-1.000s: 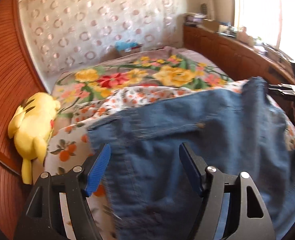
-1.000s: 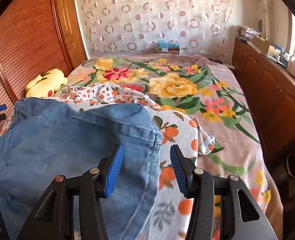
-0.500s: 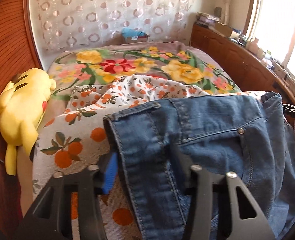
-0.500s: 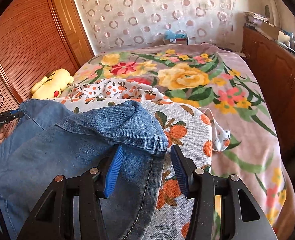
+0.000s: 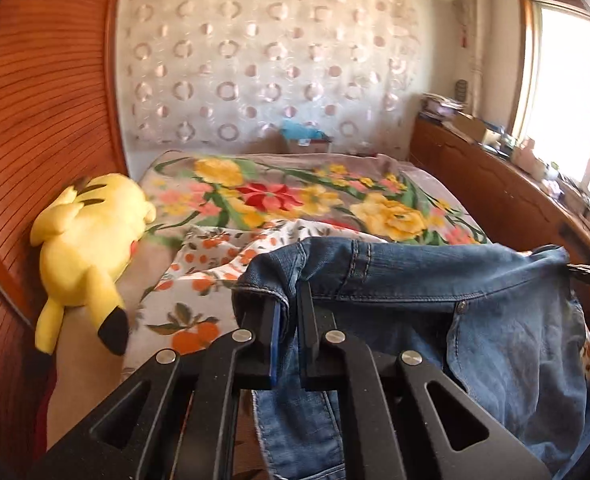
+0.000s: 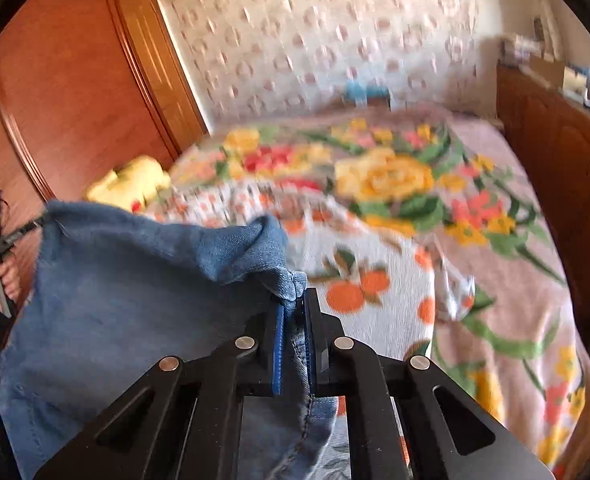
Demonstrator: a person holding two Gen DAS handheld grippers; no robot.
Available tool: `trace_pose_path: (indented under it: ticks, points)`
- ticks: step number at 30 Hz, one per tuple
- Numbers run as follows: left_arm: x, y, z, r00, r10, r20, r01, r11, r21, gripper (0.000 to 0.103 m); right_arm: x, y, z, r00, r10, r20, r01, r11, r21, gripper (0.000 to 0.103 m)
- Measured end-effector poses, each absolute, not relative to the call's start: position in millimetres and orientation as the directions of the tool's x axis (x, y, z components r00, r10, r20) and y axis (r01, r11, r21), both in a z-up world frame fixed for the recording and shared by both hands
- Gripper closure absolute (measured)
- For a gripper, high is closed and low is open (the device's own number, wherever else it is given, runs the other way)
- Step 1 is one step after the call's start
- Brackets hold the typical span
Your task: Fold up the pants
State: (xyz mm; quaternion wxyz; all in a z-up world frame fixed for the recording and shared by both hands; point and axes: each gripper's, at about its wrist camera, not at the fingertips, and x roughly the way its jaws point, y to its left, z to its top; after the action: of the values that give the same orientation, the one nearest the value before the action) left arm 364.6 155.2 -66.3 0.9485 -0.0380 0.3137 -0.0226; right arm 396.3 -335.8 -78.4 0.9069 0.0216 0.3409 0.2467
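Blue denim pants [image 5: 415, 300] hang stretched by the waistband between my two grippers, above the bed. My left gripper [image 5: 291, 300] is closing its jaws, and its pads pinch the left waistband corner. My right gripper [image 6: 295, 300] is closing too, with the right waistband corner bunched between its blue pads [image 6: 279, 344]. In the right wrist view, which is blurred, the pants [image 6: 135, 280] spread to the left toward the other gripper in a person's hand [image 6: 5, 280]. The legs drop out of view below.
A floral bedspread [image 5: 295, 196] covers the bed, with an orange-print sheet [image 5: 199, 308] crumpled on it. A yellow plush toy [image 5: 87, 240] lies against the wooden wardrobe [image 5: 35, 120] on the left. A cluttered wooden cabinet [image 5: 495, 200] runs along the right, under the window.
Both grippers went from open around the denim to clamped on the waistband corners. The left one shifted along the waistband, and the pants have risen off the bed.
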Motion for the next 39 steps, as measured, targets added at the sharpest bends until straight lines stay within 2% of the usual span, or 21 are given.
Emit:
trace_pose_path:
  ticks: [4,8,9,10,11,17,20,26,29,39]
  points:
    - [371.0,150.1,-73.1,0.798,0.002,-0.603,-0.002,1.0,0.001,0.095,377.7,-327.5,-47.1,0.732,0.436,-0.523,-0.406,0.896,0.178,0.094]
    - [377.0,157.3,-72.0,0.807,0.011,-0.59,-0.032,0.999,-0.025,0.095,367.7,-321.6,-28.0,0.78,0.445,-0.44,-0.416,0.894,0.166,0.093]
    - [377.2,159.0,-72.5,0.808,0.02,-0.589,-0.042,0.999,-0.022,0.095,363.5,-322.1,-25.7,0.788,0.464,-0.405,-0.432,0.885,0.173,0.089]
    - [379.5,160.2,-75.1,0.801,0.038,-0.598,-0.051,0.999,-0.006,0.095,361.3,-322.3,-25.6,0.792,0.472,-0.388,-0.441,0.881,0.172,0.074]
    - [379.7,160.7,-77.9,0.793,0.048,-0.607,-0.057,0.998,0.004,0.095,362.7,-321.9,-27.5,0.8,0.441,-0.406,-0.414,0.896,0.157,0.062]
    - [385.3,168.1,-99.4,0.735,0.074,-0.674,-0.076,0.997,0.027,0.093,385.2,-321.4,-70.1,0.731,0.318,-0.603,-0.326,0.94,0.1,0.061]
    - [385.5,165.2,-105.5,0.716,0.082,-0.694,-0.069,0.997,0.047,0.093,397.9,-319.2,-90.2,0.67,0.32,-0.67,-0.326,0.938,0.122,0.06]
    - [387.2,164.5,-110.8,0.694,0.078,-0.716,-0.066,0.997,0.045,0.093,426.5,-311.2,-92.9,0.645,0.342,-0.683,-0.345,0.928,0.138,0.059]
    - [387.3,163.9,-111.8,0.693,0.081,-0.716,-0.065,0.997,0.05,0.093,447.1,-318.6,-92.4,0.607,0.415,-0.678,-0.383,0.9,0.208,0.055]
    - [386.7,161.7,-114.8,0.691,0.083,-0.718,-0.056,0.997,0.061,0.093,492.9,-342.5,-116.4,0.508,0.532,-0.678,-0.407,0.841,0.355,0.054]
